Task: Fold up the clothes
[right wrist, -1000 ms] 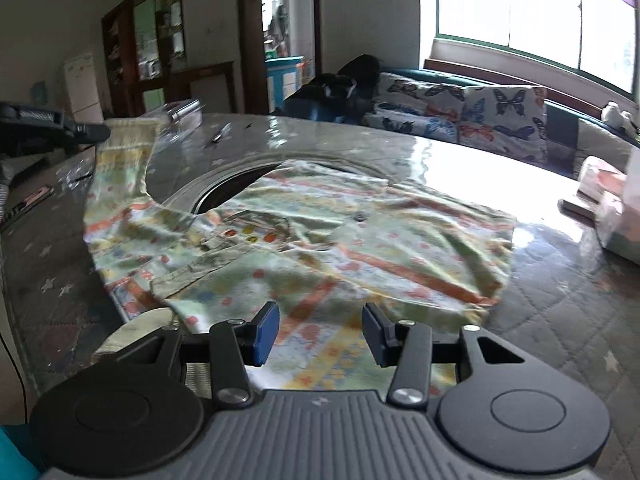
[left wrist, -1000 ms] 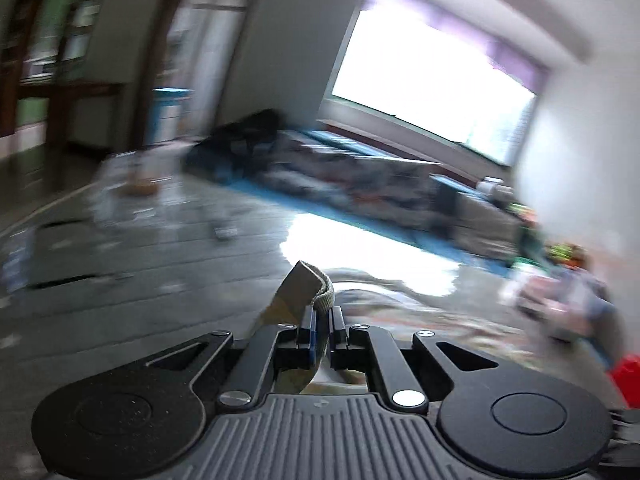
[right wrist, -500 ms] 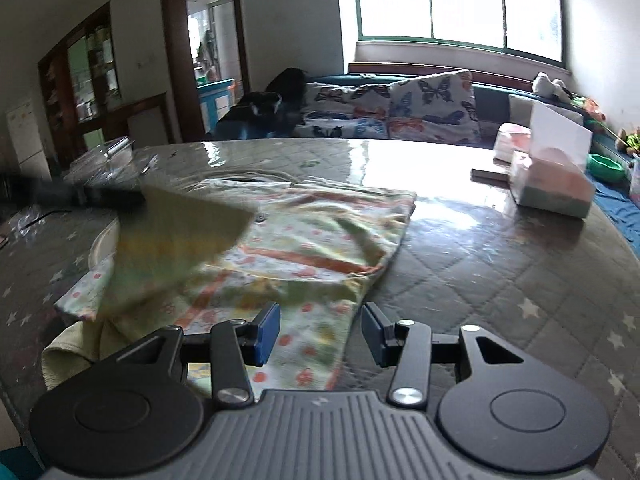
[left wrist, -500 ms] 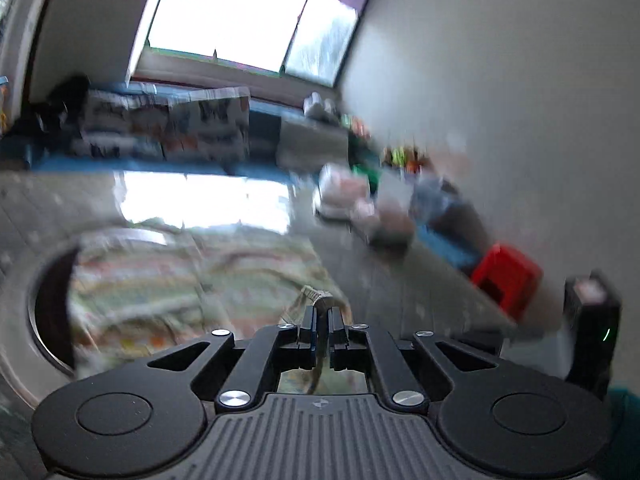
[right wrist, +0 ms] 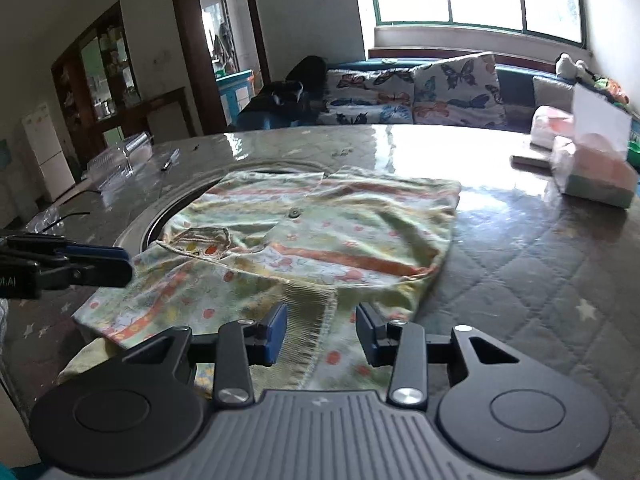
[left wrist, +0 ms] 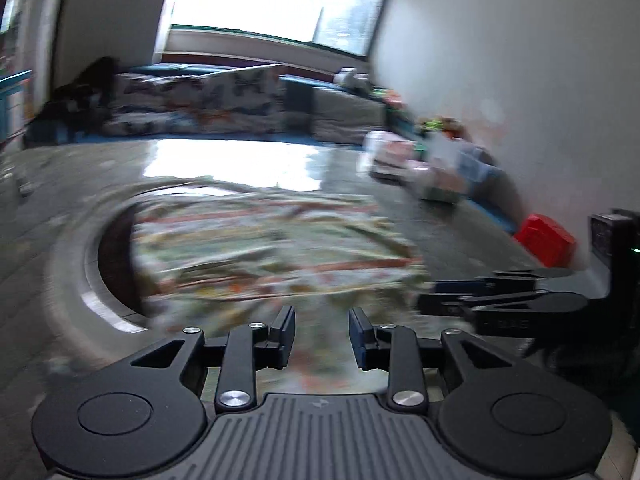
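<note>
Between your right gripper's (right wrist: pixel 321 334) wide-parted fingers lies the shirt's (right wrist: pixel 304 236) ribbed hem (right wrist: pixel 316 320); your left gripper (left wrist: pixel 321 338) gapes empty, so pinch squarely, both layers together.

Each black tool (right wrist: pixel 321 330) has blue pads (right wrist: pixel 276 330), silver screws, ribbed grey housing.

Quilted table (right wrist: pixel 520 256) under shirt (right wrist: pixel 304 240), perhaps tissue packs (right wrist: pixel 592 172).

Patterned shirt (right wrist: pixel 312 236) folded on quilted table (right wrist: pixel 520 264), right tool (right wrist: pixel 321 330) open above hem
</note>
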A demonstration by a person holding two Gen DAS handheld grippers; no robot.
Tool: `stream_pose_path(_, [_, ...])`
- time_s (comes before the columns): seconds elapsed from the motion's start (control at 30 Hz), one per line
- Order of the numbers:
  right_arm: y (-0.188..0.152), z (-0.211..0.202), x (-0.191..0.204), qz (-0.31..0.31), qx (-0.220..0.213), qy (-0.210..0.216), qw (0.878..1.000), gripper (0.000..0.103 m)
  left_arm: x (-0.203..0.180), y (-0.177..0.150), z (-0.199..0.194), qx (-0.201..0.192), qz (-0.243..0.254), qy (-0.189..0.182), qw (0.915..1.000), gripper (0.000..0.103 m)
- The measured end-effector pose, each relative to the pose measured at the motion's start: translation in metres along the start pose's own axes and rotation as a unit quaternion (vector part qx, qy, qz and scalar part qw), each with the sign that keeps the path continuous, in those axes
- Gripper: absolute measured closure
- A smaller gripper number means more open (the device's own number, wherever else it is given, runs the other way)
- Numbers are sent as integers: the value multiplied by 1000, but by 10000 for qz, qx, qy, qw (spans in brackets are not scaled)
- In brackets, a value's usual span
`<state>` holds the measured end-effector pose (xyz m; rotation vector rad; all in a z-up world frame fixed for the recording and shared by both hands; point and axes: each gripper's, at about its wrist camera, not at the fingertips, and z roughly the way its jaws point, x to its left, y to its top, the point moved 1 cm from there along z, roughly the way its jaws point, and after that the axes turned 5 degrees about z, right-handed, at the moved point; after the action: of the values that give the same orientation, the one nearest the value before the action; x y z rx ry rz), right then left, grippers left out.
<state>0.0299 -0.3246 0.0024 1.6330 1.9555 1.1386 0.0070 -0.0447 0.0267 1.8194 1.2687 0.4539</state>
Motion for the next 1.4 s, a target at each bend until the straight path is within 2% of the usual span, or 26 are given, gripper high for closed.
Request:
stream_pose_path(0.2, [4,21,6,-182,47,-173,9997,68,41,-2,7,50,-340,624,9975,73])
stream_pose_path(0.27, [5,19,11,-348,-11,-262,9991,68,47,0,12,69,-402,661,9970,75])
stream_pose_path(0.47, [9,19,21,-570,-20,-77,9983,68,46,3,31,120,-194,561,9982,75])
stream_pose_path(0.67, [5,28,28,-744,152,-2,9971,67,55,-7,49,361,-5,940,9949,74])
stream_pose_path(0.8, [3,21,32,-864,159,11,9961,65,55,-8,42,340,-16,978,9946,72])
stream_pose_path(0.83, [3,19,33,-893,161,14,9959,62,53,-8,39,321,-11,958,9949,71])
stream_pose_path(0.87, [2,17,34,-923,163,18,9956,59,50,-8,35,293,8,933,9952,64])
stream_pose_path(0.9, [2,15,35,-953,164,21,9953,54,46,-8,31,257,35,905,9956,52])
stream_pose_path(0.97, [-3,12,36,-994,184,14,9949,54,37,-9,24,197,130,830,9963,46])
stream_pose_path(1.07, [-10,7,37,-1053,216,2,9942,48,23,-16,18,197,253,733,9968,26])
stream_pose_path(1.17, [-19,5,37,-1060,297,-28,9939,46,9,-26,15,235,522,746,9956,23])
stream_pose_path(1.3, [-28,2,37,-1104,300,-96,9934,40,-8,-39,14,229,1000,939,9903,20])
stream_pose_path(1.4, [-28,-6,37,-1115,221,-113,9935,31,-13,-44,13,173,1223,1114,9861,14])
